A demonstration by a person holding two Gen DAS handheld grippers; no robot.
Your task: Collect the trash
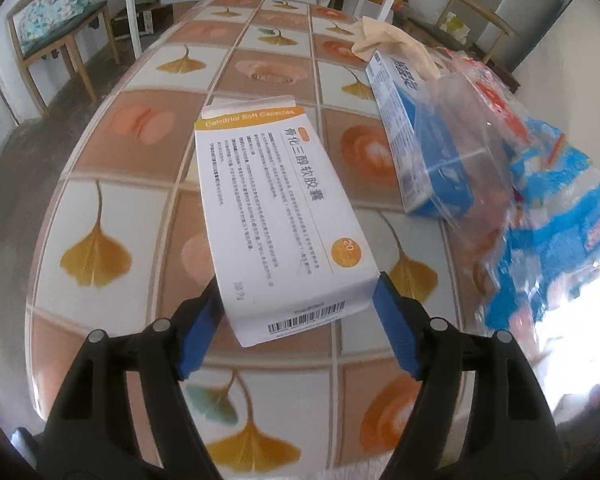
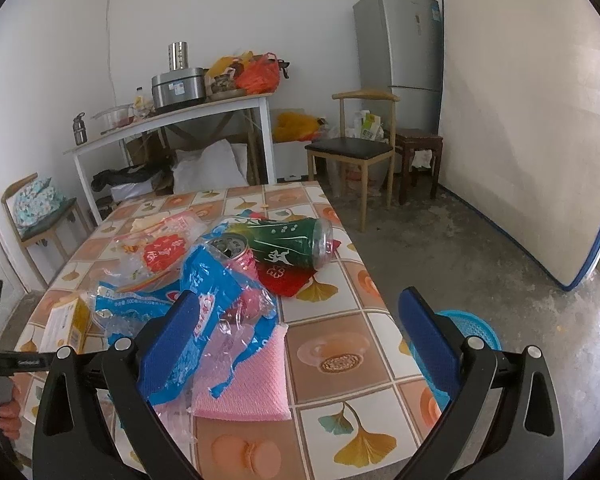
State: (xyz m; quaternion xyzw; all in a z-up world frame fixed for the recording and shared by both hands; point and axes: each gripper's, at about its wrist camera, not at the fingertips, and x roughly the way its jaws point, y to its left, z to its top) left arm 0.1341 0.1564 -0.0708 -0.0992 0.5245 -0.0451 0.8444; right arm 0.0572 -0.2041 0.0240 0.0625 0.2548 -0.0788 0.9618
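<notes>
A white and orange medicine box (image 1: 276,208) lies flat on the tiled table (image 1: 100,216). My left gripper (image 1: 296,304) straddles its near end, one blue pad close against each side; I see no clear squeeze, so it reads as open. The same box (image 2: 64,324) shows at the left of the right wrist view. My right gripper (image 2: 300,328) hangs open over a crumpled blue plastic wrapper (image 2: 204,280) and a pink cloth (image 2: 248,380), with nothing held. Behind them lie a red can (image 2: 236,252) and a green bottle (image 2: 292,244).
A blue and white carton (image 1: 412,140), a clear bag with red print (image 1: 484,128) and a beige glove (image 1: 388,40) lie right of the medicine box. A blue basket (image 2: 476,328) sits on the floor beside the table's right edge. A chair (image 2: 352,148) stands beyond.
</notes>
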